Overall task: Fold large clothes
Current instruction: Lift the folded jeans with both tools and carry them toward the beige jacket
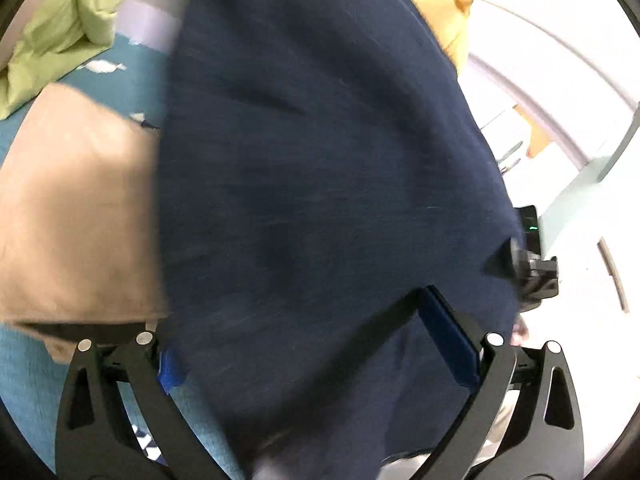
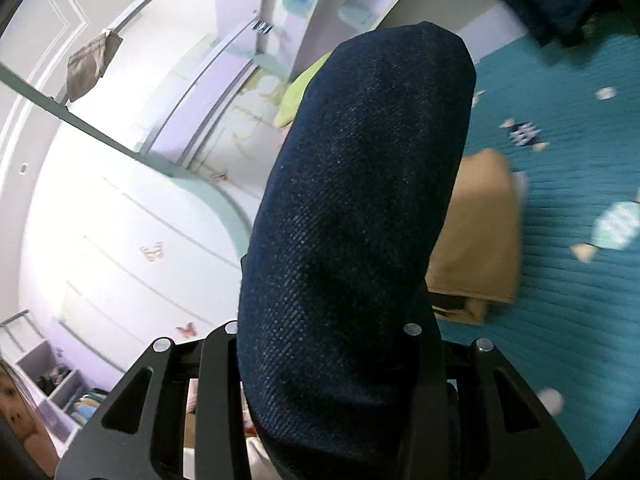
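Navy garment [image 2: 356, 216] clamped in right gripper [image 2: 324, 332], bunched roll, long axis bottom centre to upper right of frame. Left gripper [image 1: 320, 344] draped by same cloth [image 1: 320, 152]; grip unclear. Teal bedspread [image 2: 568, 184] below.

A dark navy knitted garment [image 1: 320, 184] blocks the middle ahead. On the teal quilted bedspread [image 2: 568, 280], a folded tan cloth [image 1: 76, 208] and a crumpled lime-green sheet [image 1: 56, 28] take up room; bare bedspread lies open beside them.
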A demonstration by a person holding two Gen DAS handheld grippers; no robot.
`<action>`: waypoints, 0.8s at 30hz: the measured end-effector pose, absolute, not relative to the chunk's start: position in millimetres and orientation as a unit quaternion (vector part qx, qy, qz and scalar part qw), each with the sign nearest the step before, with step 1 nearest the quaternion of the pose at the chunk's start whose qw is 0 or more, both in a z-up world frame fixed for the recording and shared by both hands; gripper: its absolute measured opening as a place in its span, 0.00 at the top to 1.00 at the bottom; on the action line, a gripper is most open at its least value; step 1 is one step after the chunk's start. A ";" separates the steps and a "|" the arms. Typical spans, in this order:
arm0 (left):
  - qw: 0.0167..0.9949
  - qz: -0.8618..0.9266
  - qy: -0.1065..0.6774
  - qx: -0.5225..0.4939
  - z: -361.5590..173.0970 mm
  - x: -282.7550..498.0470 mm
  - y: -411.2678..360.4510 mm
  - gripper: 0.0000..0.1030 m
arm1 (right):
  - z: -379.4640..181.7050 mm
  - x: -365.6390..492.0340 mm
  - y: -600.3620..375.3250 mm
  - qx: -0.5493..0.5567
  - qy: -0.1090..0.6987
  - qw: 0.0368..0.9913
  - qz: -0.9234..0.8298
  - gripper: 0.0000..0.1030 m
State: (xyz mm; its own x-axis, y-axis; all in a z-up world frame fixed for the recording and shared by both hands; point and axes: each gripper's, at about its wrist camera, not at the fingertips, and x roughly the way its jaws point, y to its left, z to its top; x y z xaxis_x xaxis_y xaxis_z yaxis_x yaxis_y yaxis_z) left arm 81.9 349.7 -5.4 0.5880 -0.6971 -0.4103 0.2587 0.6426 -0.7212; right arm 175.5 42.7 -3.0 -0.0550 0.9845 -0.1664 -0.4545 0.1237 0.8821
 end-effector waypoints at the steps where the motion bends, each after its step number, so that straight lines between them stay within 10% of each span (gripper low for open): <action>1: 0.840 -0.271 0.348 -0.315 -1.8 82.9 359.9 0.06 | -3.5 177.9 48.9 0.312 0.429 0.609 0.590 0.66; 8: 0.883 -0.182 0.302 -0.308 27.7 67.1 420.6 0.62 | -17.1 220.6 101.2 0.343 0.431 0.580 0.600 0.66; 24: 0.901 0.024 0.407 -0.150 33.1 174.0 482.4 0.75 | -57.7 310.0 211.2 0.333 0.481 0.588 0.559 0.65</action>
State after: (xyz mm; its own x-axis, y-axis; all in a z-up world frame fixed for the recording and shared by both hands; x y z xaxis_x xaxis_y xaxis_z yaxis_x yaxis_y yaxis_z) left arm 174.0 482.4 33.1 0.6680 -0.0787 -0.7400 -0.1655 0.9537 -0.2509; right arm 310.0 211.2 -57.7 -0.0869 0.9775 -0.1921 -0.3367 0.1527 0.9291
